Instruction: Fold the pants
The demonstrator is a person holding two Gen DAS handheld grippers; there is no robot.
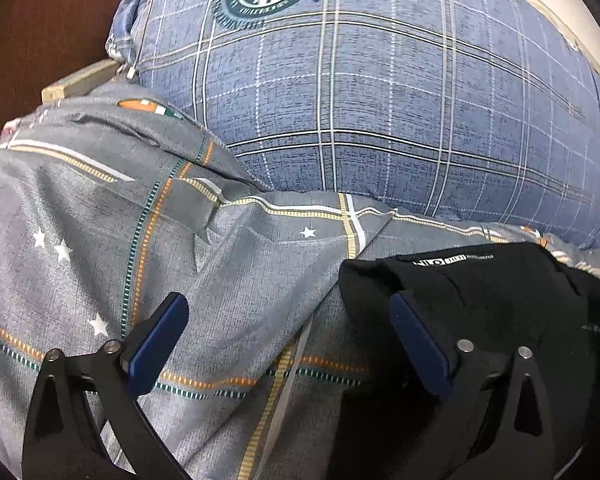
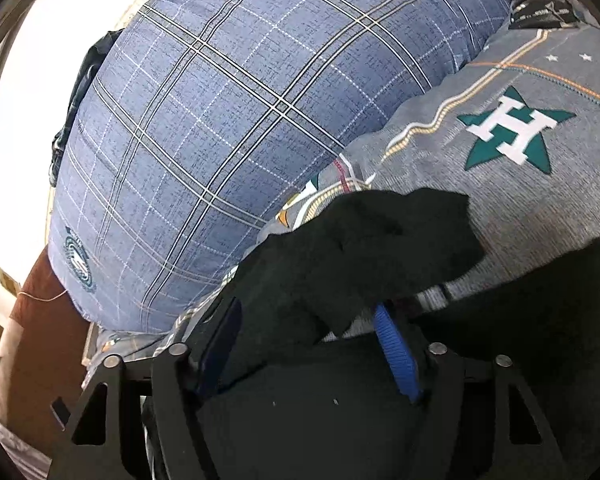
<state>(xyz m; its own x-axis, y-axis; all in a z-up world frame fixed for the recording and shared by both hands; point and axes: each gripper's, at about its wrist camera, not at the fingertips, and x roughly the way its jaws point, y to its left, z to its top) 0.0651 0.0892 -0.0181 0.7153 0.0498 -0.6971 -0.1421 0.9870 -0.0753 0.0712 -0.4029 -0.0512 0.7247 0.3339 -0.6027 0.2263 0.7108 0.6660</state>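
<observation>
The black pants (image 1: 480, 292) lie on the grey star-print bedsheet (image 1: 100, 220) at the lower right of the left wrist view, a white printed label showing at their far edge. My left gripper (image 1: 290, 340) stands wide open. Its left finger hovers over bare sheet, and its right finger rests at the near left corner of the pants. In the right wrist view a thick fold of the black pants (image 2: 360, 240) bunches up between the fingers of my right gripper (image 2: 308, 344). The jaws are closed in on that fold, which stands up off the sheet (image 2: 540, 200).
A big blue plaid pillow (image 1: 380, 100) (image 2: 220, 120) lies just beyond the pants and fills the far side. Brown wood (image 1: 40, 32) and a pale wooden bed edge (image 1: 80, 84) show at the far left. Dark items (image 2: 540, 16) sit past the pillow.
</observation>
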